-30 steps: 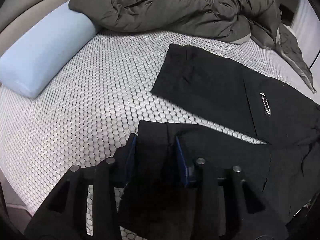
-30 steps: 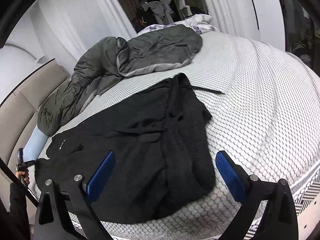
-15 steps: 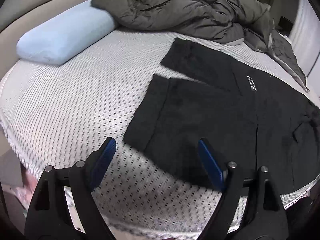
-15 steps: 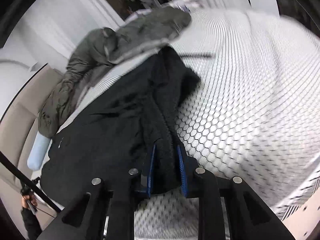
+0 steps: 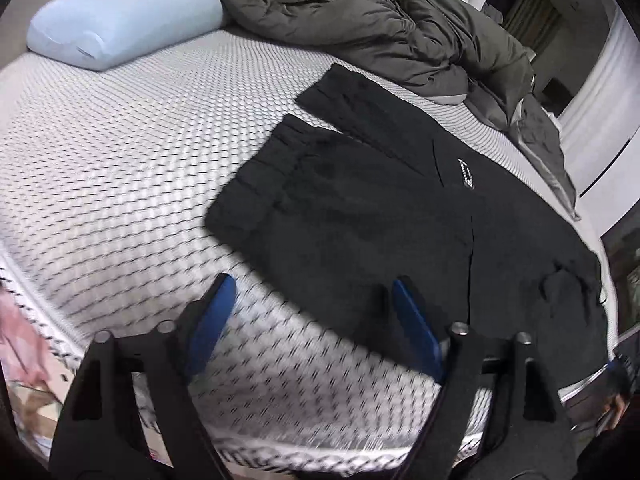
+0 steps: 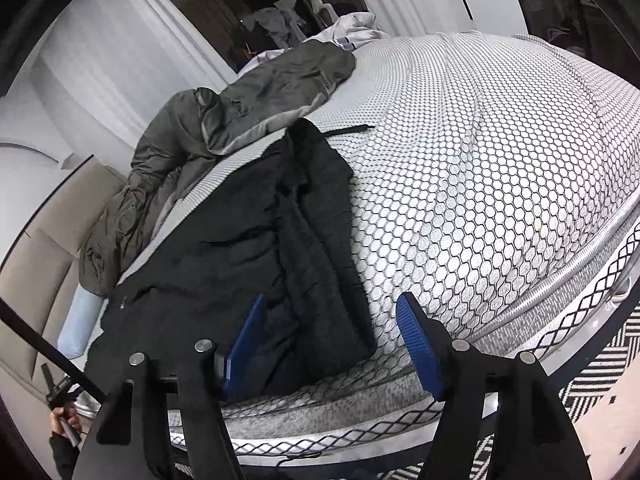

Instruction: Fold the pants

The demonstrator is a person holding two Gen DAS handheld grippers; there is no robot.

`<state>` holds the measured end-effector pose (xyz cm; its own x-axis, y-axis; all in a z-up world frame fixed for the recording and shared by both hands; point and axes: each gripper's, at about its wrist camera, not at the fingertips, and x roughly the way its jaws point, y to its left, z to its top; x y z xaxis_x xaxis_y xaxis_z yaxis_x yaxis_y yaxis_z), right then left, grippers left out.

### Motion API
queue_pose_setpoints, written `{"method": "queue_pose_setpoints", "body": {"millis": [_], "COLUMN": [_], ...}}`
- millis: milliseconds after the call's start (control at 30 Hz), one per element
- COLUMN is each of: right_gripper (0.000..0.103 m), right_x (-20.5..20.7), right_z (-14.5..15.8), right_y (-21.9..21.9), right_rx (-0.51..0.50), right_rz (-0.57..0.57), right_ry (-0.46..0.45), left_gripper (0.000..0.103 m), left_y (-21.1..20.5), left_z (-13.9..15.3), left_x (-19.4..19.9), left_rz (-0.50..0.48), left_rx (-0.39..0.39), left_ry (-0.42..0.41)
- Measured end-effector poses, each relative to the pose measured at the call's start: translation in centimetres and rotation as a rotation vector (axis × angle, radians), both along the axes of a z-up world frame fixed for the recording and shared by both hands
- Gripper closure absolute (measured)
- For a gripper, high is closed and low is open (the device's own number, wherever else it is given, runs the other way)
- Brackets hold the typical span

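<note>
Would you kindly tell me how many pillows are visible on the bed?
1. A light blue pillow lies at the head of the mattress, beside the grey duvet. The duvet may hide others.

The pants [image 5: 360, 216] are matt black cloth, soft and slightly fuzzy, with a small white print at two o'clock. The mattress [image 5: 120, 152] wears a white knit cover with a honeycomb weave. At twelve o'clock a quilt [image 5: 360, 24] of olive fabric has a faint sheen; the pillow [image 5: 120, 12] is smooth pale-blue cloth. Gripper pads [image 6: 416, 344] are ribbed blue rubber on matt black plastic
</note>
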<state>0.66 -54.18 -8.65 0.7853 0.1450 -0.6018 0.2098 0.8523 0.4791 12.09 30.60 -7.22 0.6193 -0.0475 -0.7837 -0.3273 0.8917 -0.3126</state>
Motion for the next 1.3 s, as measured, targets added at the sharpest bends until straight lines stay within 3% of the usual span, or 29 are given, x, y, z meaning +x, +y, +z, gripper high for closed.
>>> {"method": "queue_pose_setpoints", "body": {"millis": [33,100,133,167,233,333,500,567,600,633,800,900,933,1000,1067,1300], "right_gripper": [0.035,0.035,0.035,0.035,0.035,0.035,0.035,0.051,0.074,0.078,0.078,0.052,0.049,0.048,0.048,0.048], "right_x": [-0.1,-0.1,0.0,0.2,0.6,0.9,0.9,1.3,1.6,1.6,-0.3,-0.5,-0.8,-1.4,-1.4,2.3], "right_z": [0.0,-0.3,-0.5,-0.9,-1.6,-2.3,-2.6,-2.6,-2.6,-2.6,-2.7,-3.1,-2.4,-1.0,0.1,1.6], "right_y": [0.1,0.0,0.0,0.1,0.4,0.7,0.6,0.8,0.9,1.0,0.3,0.4,0.5,0.4,0.2,1.3], "right_rx": [0.006,0.018,0.025,0.035,0.055,0.063,0.080,0.080,0.078,0.067,0.002,-0.049,-0.078,-0.104,-0.116,-0.160], "right_rz": [0.004,0.002,0.003,0.008,0.019,0.029,0.052,0.061,0.067,0.068,0.074,0.078,0.072,0.063,0.062,0.209], "right_ry": [-0.003,0.001,0.009,0.019,0.038,0.050,0.035,0.033,0.034,0.039,0.083,0.137,0.122,0.064,0.029,-0.024], "left_gripper": [0.038,0.059,0.085,0.094,0.101,0.102,0.101,0.101,0.101,0.101,0.086,0.068,0.059,0.046,0.028,0.001], "left_y": [0.2,1.1,1.5,1.7,1.6,1.4,2.2,2.1,1.9,1.7,0.4,-0.3,-0.4,-1.3,-2.2,-8.3], "left_z": [-0.3,-1.0,-1.2,-1.3,-1.1,-0.3,-0.3,-0.3,-0.3,-0.2,0.3,0.8,1.1,2.0,3.1,7.2], "left_x": [0.6,1.6,1.8,1.8,1.1,-1.6,-3.2,-3.2,-3.0,-2.8,-2.5,-2.2,-2.2,-2.4,-2.5,-1.8], "left_rz": [0.024,0.095,0.118,0.131,0.136,0.136,0.131,0.134,0.136,0.140,0.112,0.116,0.118,0.114,0.105,0.000], "left_rx": [-0.010,-0.059,-0.067,-0.087,-0.102,-0.034,-0.007,0.010,0.019,0.030,0.098,0.149,0.157,0.168,0.186,0.193], "left_ry": [0.006,0.006,0.001,-0.010,-0.041,-0.065,-0.039,-0.030,-0.025,-0.019,0.003,0.017,0.018,0.003,-0.015,-0.125]}}
